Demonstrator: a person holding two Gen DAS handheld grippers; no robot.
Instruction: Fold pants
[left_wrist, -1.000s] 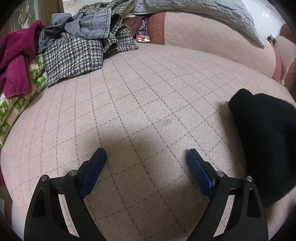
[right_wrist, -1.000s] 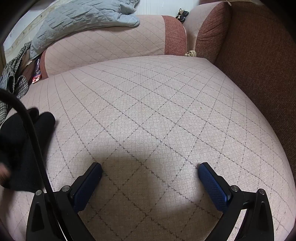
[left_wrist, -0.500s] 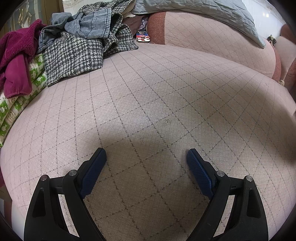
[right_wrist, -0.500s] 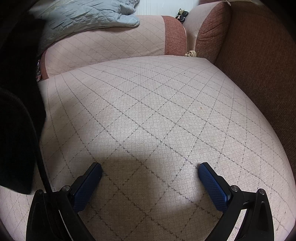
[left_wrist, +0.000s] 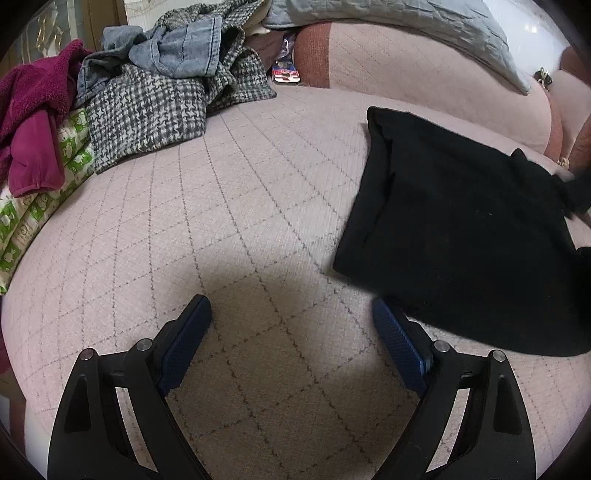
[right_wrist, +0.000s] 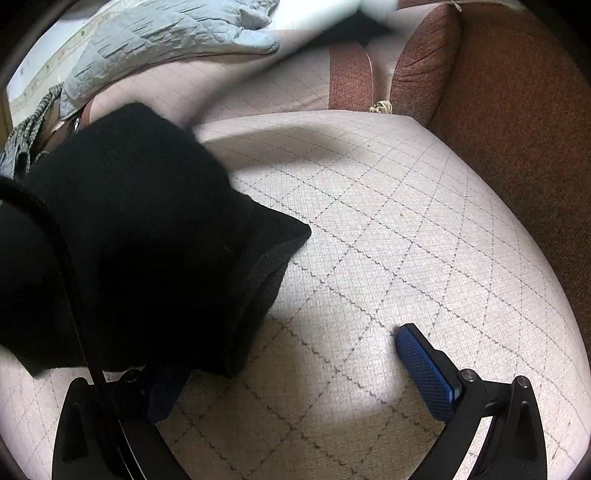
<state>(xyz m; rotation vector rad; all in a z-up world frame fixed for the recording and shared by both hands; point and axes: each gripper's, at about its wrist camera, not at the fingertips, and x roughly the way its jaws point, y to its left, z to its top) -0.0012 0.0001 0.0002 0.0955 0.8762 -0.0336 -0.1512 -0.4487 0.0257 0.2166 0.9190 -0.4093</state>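
Black pants (left_wrist: 461, 229) lie in a heap on the pink quilted sofa seat (left_wrist: 229, 206), to the right in the left wrist view. In the right wrist view the pants (right_wrist: 140, 236) fill the left side and cover my right gripper's left finger. My left gripper (left_wrist: 291, 328) is open and empty, low over the seat, its right finger beside the pants' near edge. My right gripper (right_wrist: 295, 362) is open, with nothing between its fingers.
A pile of clothes (left_wrist: 147, 92) sits at the far left of the seat: houndstooth, denim, a magenta garment (left_wrist: 33, 122). A grey quilted cover (left_wrist: 424, 33) drapes the pink backrest. A brown armrest (right_wrist: 517, 122) bounds the seat on the right.
The black pants have landed on the seat between the two grippers; half a second ago they were out of the left view. Both grippers stayed open and in place.
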